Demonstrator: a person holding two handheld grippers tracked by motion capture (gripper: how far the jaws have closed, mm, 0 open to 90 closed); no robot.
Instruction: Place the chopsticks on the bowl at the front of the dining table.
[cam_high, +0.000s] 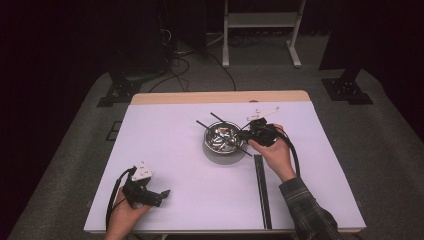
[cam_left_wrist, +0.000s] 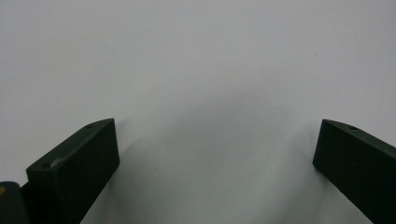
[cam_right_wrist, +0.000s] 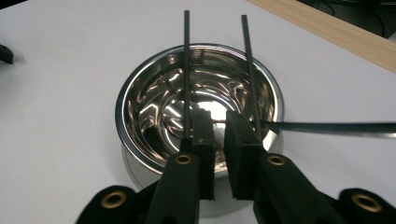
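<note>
Resting nearest the camera, the left gripper (cam_high: 159, 196) is idling low over the bare white tabletop (cam_high: 165, 150), jaws spread wide and empty, apparently parked clear of the work. Farther right, two black chopsticks (cam_right_wrist: 187, 70) are lying across the steel bowl (cam_high: 222, 141). The right gripper (cam_right_wrist: 218, 135) is hovering at its near rim, jaws narrowed but gripping nothing, likely positioning them.

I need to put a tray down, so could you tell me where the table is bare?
The white table is bare left of the steel bowl, up to the left gripper. It is crowded around the bowl: black sticks and the right gripper.
</note>
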